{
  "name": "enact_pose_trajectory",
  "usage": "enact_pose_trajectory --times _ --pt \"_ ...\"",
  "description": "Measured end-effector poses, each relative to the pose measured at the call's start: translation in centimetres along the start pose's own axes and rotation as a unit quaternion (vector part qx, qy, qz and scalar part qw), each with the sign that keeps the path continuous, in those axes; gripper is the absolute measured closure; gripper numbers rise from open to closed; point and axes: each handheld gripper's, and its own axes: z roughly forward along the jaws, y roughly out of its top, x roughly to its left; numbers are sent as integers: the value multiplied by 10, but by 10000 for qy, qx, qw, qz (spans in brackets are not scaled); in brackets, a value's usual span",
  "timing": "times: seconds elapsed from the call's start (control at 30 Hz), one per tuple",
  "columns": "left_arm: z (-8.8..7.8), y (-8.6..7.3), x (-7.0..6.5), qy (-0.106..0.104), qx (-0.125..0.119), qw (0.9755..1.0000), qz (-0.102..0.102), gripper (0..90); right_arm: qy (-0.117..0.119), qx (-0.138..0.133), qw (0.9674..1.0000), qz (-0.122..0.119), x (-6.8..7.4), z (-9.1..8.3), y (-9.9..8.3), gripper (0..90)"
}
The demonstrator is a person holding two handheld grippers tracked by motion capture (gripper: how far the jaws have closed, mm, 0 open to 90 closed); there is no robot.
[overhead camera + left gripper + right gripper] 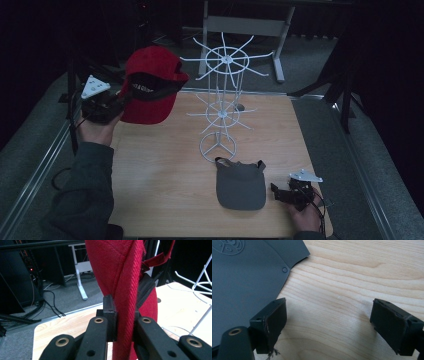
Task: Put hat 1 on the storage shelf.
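Note:
A red cap [150,82] hangs in the air over the table's far left, level with the upper ring of a white wire rack [223,100]. My left gripper [117,102] is shut on it: in the left gripper view the pads clamp a thick red seam of the cap [125,302]. A grey cap [241,182] lies flat on the wooden table [165,170] near the front. My right gripper [281,195] rests just right of it, open. In the right gripper view my right gripper [328,322] holds bare wood between its jaws, beside the grey cap [244,277].
The wire rack has two rings of spokes on a round base [218,146] at the table's middle. A white desk frame [245,25] stands beyond the far edge. Grey carpet [360,150] flanks the table on both sides.

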Motion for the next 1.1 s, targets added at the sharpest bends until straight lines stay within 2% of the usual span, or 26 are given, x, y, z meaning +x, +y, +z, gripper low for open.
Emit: enact_pose_trajectory --times 0.17,0.43,0.67,0.9,1.1 --pt "0 8 0 14 -83 10000 -26 850 1 6 10000 8 0 0 0 138" --pt "1 22 -2 9 -202 9998 41 849 0 0 10000 -2 0 0 0 138" --pt "3 30 -3 18 -287 9996 28 849 -1 2 10000 3 0 0 0 138" --pt "4 38 -5 -19 -404 9992 -33 849 3 6 10000 9 0 0 0 138" --pt "5 40 -8 -63 -508 9986 -158 849 2 5 10000 11 0 0 0 138"
